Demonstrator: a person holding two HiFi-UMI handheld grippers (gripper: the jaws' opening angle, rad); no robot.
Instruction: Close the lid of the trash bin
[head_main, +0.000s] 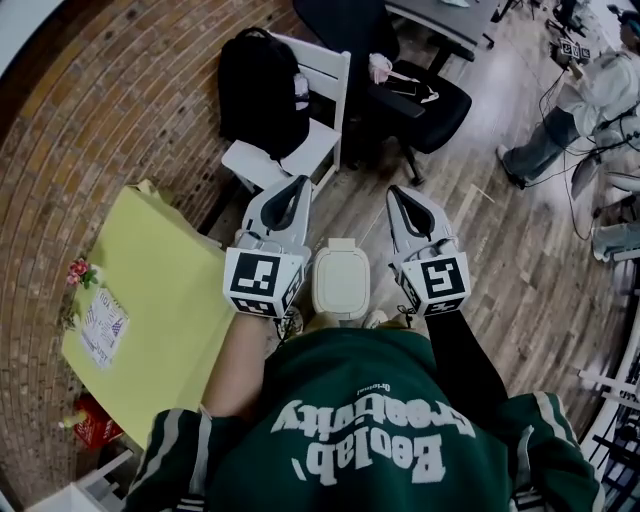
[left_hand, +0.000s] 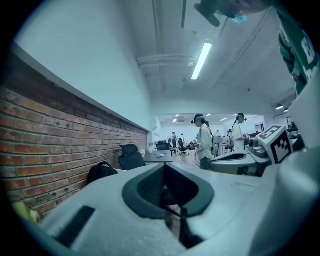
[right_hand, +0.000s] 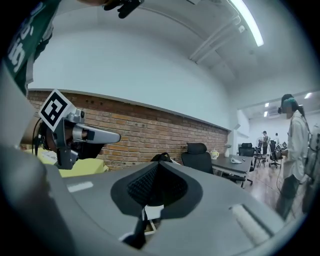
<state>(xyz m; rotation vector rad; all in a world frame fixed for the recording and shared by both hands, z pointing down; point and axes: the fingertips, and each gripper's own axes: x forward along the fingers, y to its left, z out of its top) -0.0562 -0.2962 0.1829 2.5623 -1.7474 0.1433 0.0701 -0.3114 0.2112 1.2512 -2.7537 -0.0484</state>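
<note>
Here, the bin (head_main: 340, 281) stands on the floor between the grippers, lid down, contents hidden. The left gripper (head_main: 298, 183) and right gripper (head_main: 397, 192) both have jaws together, empty. The sweatshirt (head_main: 380, 420) bears white lettering, partly reading "creativity".

Cool, even light from a ceiling tube lamp (left_hand: 201, 60) (fisheye bending, dark corners)

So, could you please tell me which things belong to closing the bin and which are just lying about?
Job: small cream plastic trash bin, left gripper, right gripper.
Lying about: black backpack, white wooden chair, yellow table, black office chair.
</note>
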